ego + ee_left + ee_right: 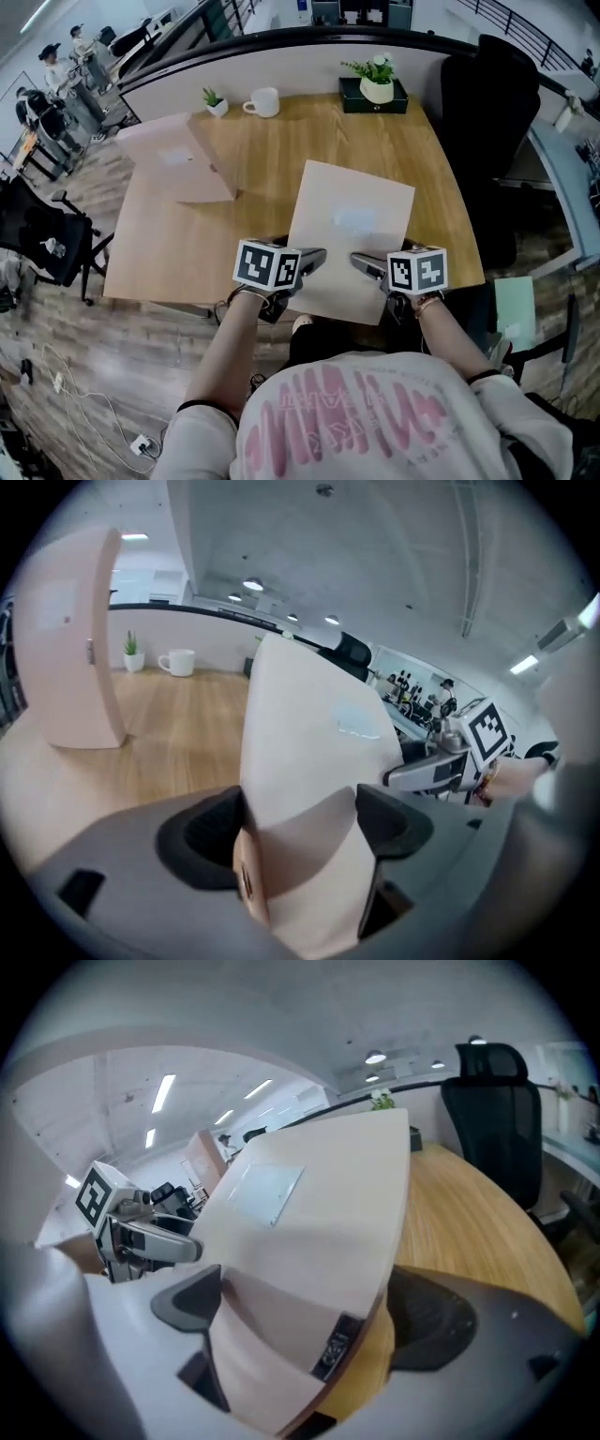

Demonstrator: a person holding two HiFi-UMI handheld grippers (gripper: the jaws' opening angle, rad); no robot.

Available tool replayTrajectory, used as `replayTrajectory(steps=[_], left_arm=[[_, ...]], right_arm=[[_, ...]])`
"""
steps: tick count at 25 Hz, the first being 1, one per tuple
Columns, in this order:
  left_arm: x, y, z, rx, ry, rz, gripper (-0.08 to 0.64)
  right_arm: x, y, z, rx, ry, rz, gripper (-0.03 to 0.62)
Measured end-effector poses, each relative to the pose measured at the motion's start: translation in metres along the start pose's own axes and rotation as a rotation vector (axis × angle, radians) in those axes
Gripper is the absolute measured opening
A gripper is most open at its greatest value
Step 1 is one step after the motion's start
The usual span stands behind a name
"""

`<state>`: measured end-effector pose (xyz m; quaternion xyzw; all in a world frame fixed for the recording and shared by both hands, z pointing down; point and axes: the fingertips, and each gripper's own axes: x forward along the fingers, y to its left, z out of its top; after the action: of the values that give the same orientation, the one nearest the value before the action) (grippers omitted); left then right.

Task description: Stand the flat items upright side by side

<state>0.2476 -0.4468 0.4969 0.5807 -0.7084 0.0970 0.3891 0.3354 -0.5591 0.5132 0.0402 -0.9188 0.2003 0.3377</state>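
The beige flat item (352, 230) (309, 733) (319, 1204) is gripped at its near edge by both tools. In the left gripper view the jaws of the left tool (314, 258) (300, 827) are seen set partway apart, and the item's thick edge is clamped between them, a dark pad being pressed against each face. In the right gripper view the jaws of the right tool (361, 264) (300, 1321) are likewise closed on the same edge, close to a corner, where a small dark label is seen on the item's rim. The two tools are held near one another, tip facing tip.

Taken from the white mug (264, 102) (176, 662), the held item is found well to the near side and slightly right, its near edge carried out past the front edge of the counter (187, 244). Whether its far edge rests on the counter cannot be told. The pink flat item (178, 159) (70, 639) is stood on edge on the counter, left of the mug and nearer the person, well apart from the held one.
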Motion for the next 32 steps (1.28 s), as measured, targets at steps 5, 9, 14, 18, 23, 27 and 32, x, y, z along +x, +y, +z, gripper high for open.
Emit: replayTrajectory(steps=[5,9,14,18,23,27,32], left_arm=[[-0.07,0.021,-0.016,-0.042,-0.097,0.119,0.387],[-0.126,0.039,-0.02,-0.039,-0.204,0.18,0.391],[-0.179,0.075,-0.022,0.015,-0.286,0.271,0.399],[-0.211,0.11,-0.026,0.005,-0.328,0.3,0.399],[-0.256,0.157,-0.029,0.002,-0.385,0.296,0.391],[-0.288,0.197,-0.026,0.066,-0.391,0.307,0.391],[-0.32,0.243,-0.021,0.148,-0.398,0.311,0.393]], right_arm=[[0.008,0.068,0.025,-0.104,-0.035,0.072,0.548],[0.008,0.125,0.045,-0.155,-0.091,0.134,0.537],[0.021,0.19,0.07,-0.268,-0.153,0.194,0.535],[0.034,0.24,0.096,-0.355,-0.235,0.194,0.529],[0.051,0.304,0.119,-0.423,-0.33,0.155,0.523],[0.07,0.343,0.126,-0.401,-0.383,0.136,0.52],[0.097,0.384,0.128,-0.378,-0.417,0.131,0.511]])
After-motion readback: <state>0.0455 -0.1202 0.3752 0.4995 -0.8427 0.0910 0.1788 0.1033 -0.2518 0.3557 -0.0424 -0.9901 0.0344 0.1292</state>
